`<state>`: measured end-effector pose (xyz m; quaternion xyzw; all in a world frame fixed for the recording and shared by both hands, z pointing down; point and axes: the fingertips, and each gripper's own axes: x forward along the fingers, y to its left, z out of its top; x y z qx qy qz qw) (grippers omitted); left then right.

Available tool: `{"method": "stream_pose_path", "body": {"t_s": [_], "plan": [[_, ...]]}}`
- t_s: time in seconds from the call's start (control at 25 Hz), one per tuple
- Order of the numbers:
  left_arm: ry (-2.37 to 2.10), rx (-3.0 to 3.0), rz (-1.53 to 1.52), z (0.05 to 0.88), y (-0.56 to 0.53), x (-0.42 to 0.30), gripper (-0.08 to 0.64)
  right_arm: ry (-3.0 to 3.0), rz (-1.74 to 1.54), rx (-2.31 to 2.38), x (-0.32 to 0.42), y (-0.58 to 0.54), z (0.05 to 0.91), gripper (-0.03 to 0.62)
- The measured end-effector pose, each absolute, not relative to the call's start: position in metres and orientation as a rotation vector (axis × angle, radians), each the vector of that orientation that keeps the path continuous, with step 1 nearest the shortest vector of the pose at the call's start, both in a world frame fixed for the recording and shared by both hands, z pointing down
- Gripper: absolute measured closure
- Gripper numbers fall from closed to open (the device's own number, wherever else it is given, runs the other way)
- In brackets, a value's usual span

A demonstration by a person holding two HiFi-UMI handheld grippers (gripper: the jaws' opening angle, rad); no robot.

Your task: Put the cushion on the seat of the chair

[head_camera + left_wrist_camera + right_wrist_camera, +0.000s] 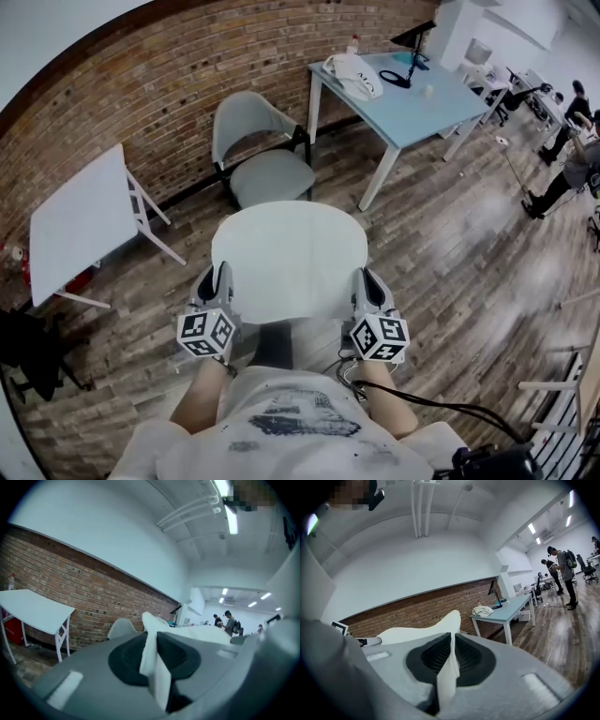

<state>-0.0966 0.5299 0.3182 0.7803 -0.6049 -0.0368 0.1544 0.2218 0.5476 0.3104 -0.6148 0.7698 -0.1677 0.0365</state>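
I hold a round white cushion (pixel 289 258) flat in the air between both grippers. My left gripper (pixel 217 284) is shut on the cushion's left edge, and the white fabric (pixel 152 648) shows pinched between its dark pads. My right gripper (pixel 367 284) is shut on the right edge, where the white cushion (pixel 449 660) runs up between the jaws. The grey chair (pixel 261 150) stands beyond the cushion against the brick wall, its seat (pixel 272 176) bare. In the left gripper view the chair (pixel 121 628) shows just past the cushion.
A light blue table (pixel 403 89) with a white bag (pixel 354 73) and a black lamp stands right of the chair. A white folding table (pixel 80 223) stands to the left. People stand at the far right (pixel 570 173). A cable trails from my right gripper.
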Motion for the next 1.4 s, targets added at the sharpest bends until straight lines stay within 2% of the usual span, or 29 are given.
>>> {"method": "stream_pose_path", "body": {"t_s": [0.8, 1.4], "plan": [[-1.708, 2.144, -0.052, 0.344, 0.201, -0.182, 0.512, 2.42, -0.62, -1.917, 0.131, 0.206, 0.33, 0.568], [-1.751, 2.069, -0.082, 0.352, 0.092, -0.204, 0.514, 2.488, -0.649, -1.862, 0.114, 0.069, 0.326, 0.568]]}}
